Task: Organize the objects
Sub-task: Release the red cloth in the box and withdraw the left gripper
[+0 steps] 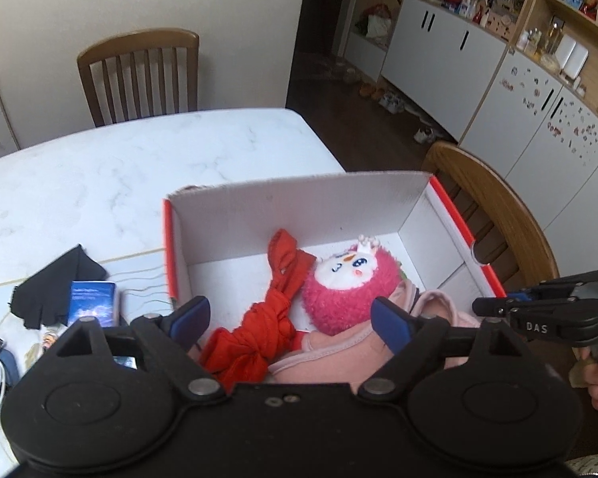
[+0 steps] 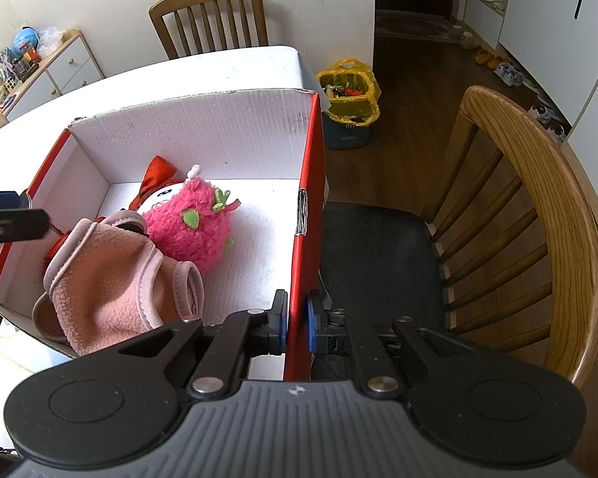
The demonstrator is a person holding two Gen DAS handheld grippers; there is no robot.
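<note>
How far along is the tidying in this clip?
Done: the red cloth, pink plush toy and pink garment lie in the box. In hand: the right gripper clamps the box's side wall; the left gripper is open and empty. Left: the black glove and blue packet on the table.

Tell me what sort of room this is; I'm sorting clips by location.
Most likely a home dining room: a marble-look table with wooden chairs around it, white cupboards under cluttered shelves, and shoes on the floor by them.
</note>
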